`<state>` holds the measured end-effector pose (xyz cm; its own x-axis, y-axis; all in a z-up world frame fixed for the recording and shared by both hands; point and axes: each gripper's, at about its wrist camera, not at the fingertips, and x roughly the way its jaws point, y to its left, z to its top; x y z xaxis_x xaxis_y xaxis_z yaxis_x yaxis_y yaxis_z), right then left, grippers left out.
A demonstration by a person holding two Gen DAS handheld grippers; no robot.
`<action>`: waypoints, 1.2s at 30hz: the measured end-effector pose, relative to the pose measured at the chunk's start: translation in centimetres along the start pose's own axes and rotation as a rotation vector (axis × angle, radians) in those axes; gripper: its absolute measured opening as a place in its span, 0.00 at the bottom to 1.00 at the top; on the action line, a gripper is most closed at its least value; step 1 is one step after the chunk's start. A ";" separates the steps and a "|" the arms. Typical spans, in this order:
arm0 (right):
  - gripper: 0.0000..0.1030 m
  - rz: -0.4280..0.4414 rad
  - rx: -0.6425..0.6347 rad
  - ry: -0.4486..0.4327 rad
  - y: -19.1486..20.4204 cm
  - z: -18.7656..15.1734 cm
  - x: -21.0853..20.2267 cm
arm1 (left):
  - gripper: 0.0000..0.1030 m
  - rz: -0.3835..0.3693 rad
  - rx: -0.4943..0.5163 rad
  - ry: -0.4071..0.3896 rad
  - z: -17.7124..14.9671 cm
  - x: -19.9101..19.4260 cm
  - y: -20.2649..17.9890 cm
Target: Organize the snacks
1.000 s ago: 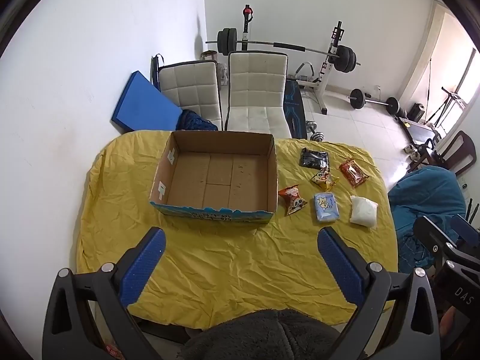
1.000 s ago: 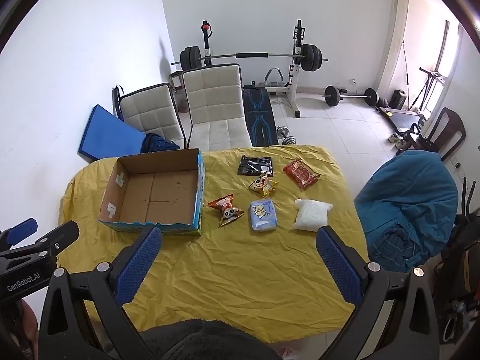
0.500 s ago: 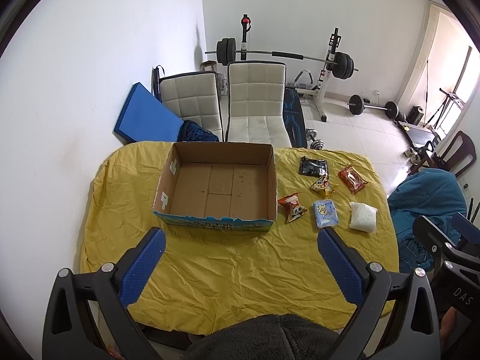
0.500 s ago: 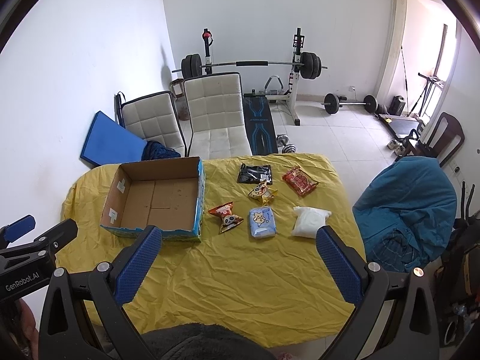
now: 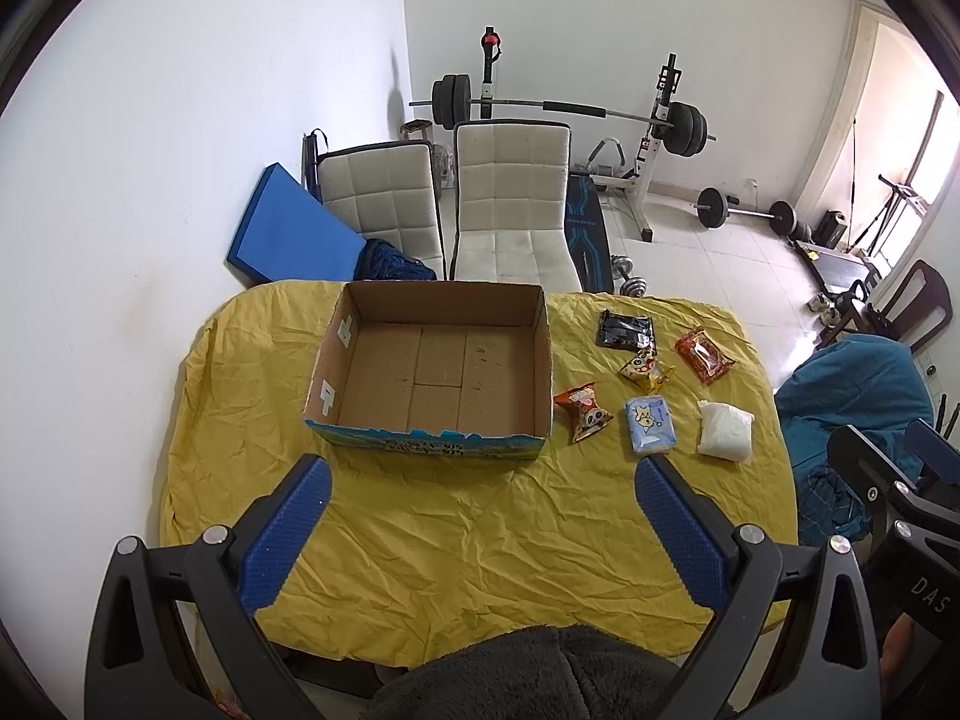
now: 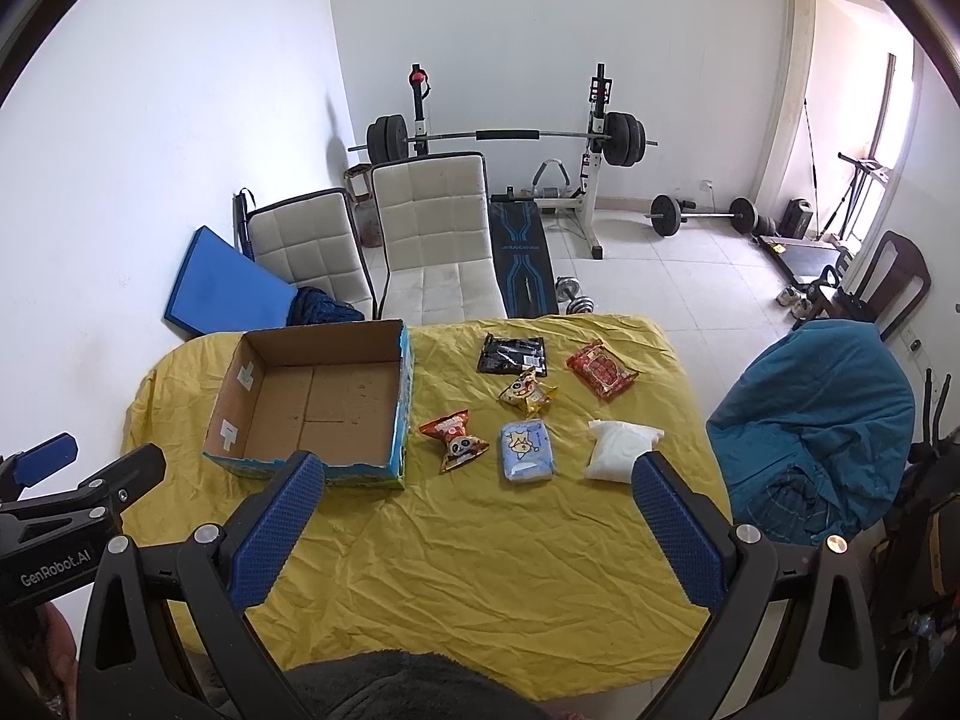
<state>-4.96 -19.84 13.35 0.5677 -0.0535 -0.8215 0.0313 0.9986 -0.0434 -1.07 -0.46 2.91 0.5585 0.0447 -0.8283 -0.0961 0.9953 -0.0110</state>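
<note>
Yellow-clothed worktop (image 6: 480,540) holds light, crinkly snack packets (image 6: 453,432); I'd pinch their sealed edges, both hand-held grippers (image 5: 480,516) (image 6: 474,498) gaping, empty.

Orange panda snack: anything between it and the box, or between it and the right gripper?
Nothing visible. The orange panda snack lies just right of the box, only bare yellow cloth between. The open right gripper has clear cloth ahead.

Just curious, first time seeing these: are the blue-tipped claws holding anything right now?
Nothing is held. The left gripper and right gripper both hang open above the yellow tablecloth, with only air between their fingers.
</note>
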 end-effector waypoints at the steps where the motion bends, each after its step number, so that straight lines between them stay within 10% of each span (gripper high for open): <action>1: 1.00 -0.001 -0.001 -0.001 0.1 -0.2 0.0 | 1.00 0.000 0.000 0.000 0.0 0.0 0.0; 36: 1.00 -0.021 -0.003 -0.009 -1.0 -0.7 0.3 | 1.00 0.026 0.011 -0.016 -0.2 0.3 0.1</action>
<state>-5.45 -20.86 12.74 0.5746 -0.0740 -0.8151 0.0407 0.9973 -0.0618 -1.10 -0.40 2.59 0.5690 0.0718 -0.8192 -0.1014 0.9947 0.0167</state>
